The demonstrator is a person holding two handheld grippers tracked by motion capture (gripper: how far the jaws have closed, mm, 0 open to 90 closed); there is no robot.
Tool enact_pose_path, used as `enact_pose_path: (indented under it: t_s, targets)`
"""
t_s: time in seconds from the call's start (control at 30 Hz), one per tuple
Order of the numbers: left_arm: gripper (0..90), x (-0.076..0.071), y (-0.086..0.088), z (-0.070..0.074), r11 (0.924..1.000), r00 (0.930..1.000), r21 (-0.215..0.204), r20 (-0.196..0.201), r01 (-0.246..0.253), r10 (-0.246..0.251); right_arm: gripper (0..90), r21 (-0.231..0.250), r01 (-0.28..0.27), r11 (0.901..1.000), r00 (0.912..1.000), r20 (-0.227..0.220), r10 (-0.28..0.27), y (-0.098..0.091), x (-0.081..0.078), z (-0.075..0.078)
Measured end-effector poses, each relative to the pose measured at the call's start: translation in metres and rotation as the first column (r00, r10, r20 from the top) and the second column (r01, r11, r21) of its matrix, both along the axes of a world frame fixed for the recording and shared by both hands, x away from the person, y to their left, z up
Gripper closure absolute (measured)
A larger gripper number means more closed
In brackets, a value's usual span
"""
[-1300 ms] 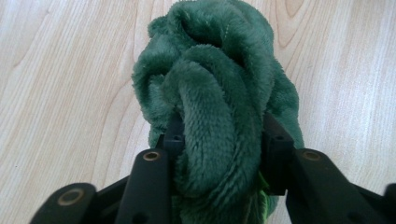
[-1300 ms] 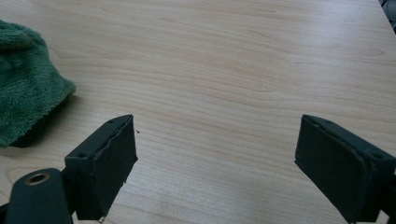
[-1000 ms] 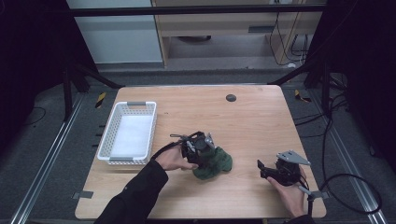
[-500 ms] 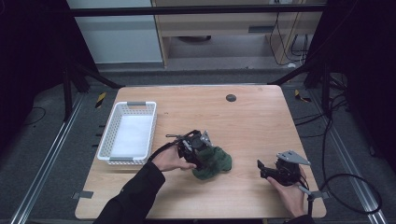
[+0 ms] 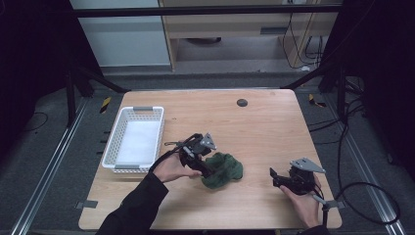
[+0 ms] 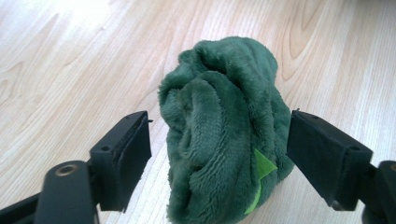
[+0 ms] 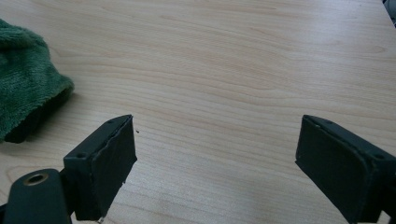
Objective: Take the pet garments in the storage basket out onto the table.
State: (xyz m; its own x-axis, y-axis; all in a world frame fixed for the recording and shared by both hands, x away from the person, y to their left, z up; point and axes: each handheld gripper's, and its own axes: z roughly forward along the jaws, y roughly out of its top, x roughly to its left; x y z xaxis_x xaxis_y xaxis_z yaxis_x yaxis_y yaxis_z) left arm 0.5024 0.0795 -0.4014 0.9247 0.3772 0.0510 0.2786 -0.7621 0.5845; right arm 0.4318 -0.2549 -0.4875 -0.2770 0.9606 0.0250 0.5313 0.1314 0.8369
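Observation:
A crumpled dark green fleece cloth (image 5: 224,170) lies on the wooden table (image 5: 254,127), near its front middle. My left gripper (image 5: 204,167) is at the cloth's left side, open. In the left gripper view the cloth (image 6: 224,135) bulges between the two jaws of the left gripper (image 6: 219,158), which stand apart on either side of it; a light green tag (image 6: 262,168) shows low on it. My right gripper (image 5: 275,177) rests open near the front right of the table, well clear of the cloth. In the right gripper view the right gripper (image 7: 217,163) holds nothing, and the cloth's edge (image 7: 28,98) lies at far left.
A white plastic basket (image 5: 134,138) stands at the table's left side, with nothing in it. A small dark round disc (image 5: 242,103) sits at the back of the table. Cables (image 5: 362,196) trail off the right edge near the right hand.
The left gripper has slid slightly left and toward the front along the cloth, which shifted a little with it. The right gripper has stayed put.

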Motion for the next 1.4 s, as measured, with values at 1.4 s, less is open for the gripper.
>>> enact_pose_path:
  t_s: [1.4]
  targets:
    - [43.8, -0.052, 0.099, -0.026, 0.8511, 0.9106, -0.364, 0.018, -0.379, 0.413, 11.6, -0.007, -0.011, 0.9999, 0.9999, -0.008, 0.011, 0.003, -0.001, -0.001]
